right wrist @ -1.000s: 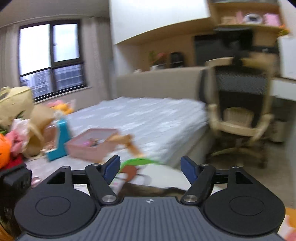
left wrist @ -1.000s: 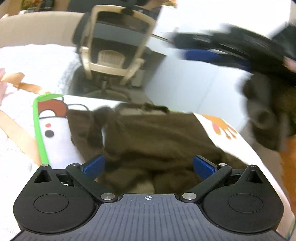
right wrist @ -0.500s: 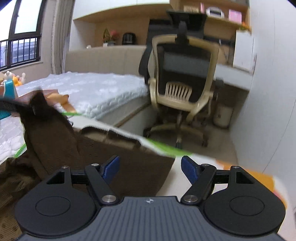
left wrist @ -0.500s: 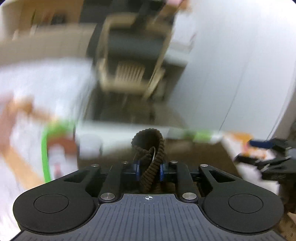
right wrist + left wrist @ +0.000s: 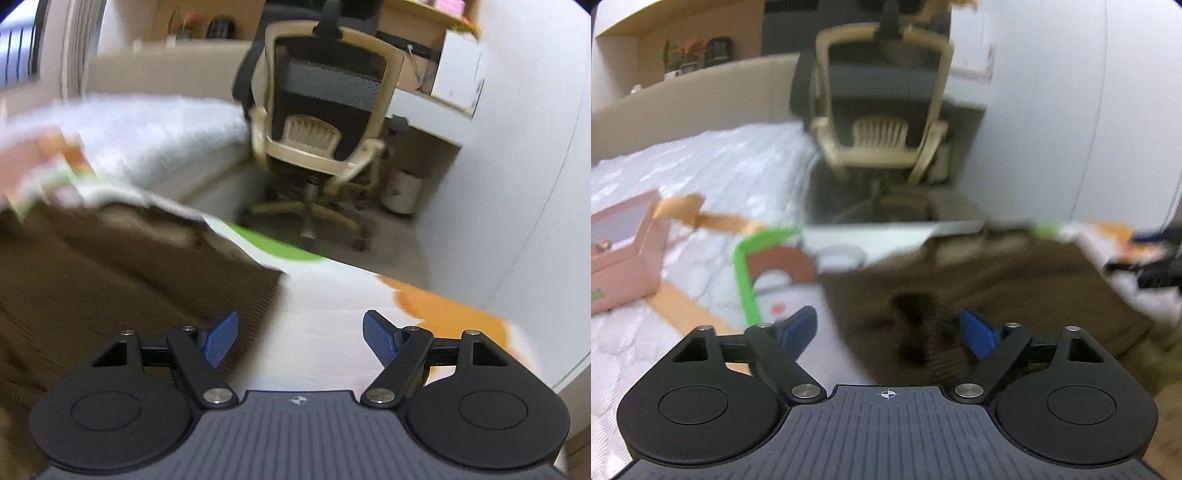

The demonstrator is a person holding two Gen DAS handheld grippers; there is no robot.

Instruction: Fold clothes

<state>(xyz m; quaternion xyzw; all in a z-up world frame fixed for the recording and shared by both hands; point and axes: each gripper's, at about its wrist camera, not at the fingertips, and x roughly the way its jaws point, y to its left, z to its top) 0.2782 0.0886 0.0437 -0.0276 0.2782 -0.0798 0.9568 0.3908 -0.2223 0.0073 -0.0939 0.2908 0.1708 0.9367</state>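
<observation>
brown knit garment (image 5: 979, 280) spread on a printed mat (image 5: 332, 306) on the bed (image 5: 701, 166). left view alone shows a pink box (image 5: 620, 243); right view alone shows a bin (image 5: 402, 192) beside the office chair (image 5: 325, 110). left gripper (image 5: 888, 328), jaws wide and empty, over bunched cloth; right gripper (image 5: 301, 332), jaws wide and empty, over bare mat beside the garment's edge.

Left gripper (image 5: 887, 329): black ribbed housing, two round side discs, silver pivot screws, blue textured fingertip pads (image 5: 976, 333), small white crosshair mark at centre. Right gripper (image 5: 300, 335): same build, blue ridged pads (image 5: 221, 338).
</observation>
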